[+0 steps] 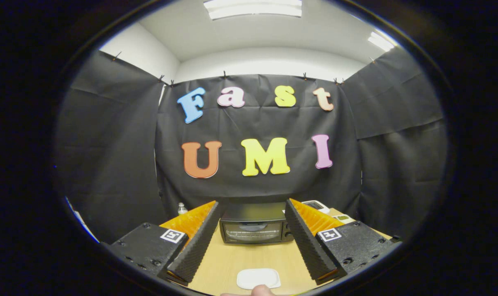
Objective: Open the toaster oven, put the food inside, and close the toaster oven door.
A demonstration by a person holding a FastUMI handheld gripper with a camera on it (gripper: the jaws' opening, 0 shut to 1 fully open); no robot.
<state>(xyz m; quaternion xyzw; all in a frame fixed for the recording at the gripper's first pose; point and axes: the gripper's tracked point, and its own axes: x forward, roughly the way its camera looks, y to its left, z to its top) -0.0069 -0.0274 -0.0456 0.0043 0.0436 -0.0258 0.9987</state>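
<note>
Toaster oven [255, 224] sits low in the frame's centre with door shut, white plate [258, 278] below it on the tabletop [232, 259], my jaws [252, 242] wide open, empty, so I keep them level.

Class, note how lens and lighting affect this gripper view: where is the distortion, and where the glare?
In the gripper view, fisheye bending curves the wall cloth and ceiling edges; ceiling lights blow out white; the toaster oven beyond the open tool stays fairly sharp, with faint reflections on its glass door; the wooden table is evenly lit.
</note>
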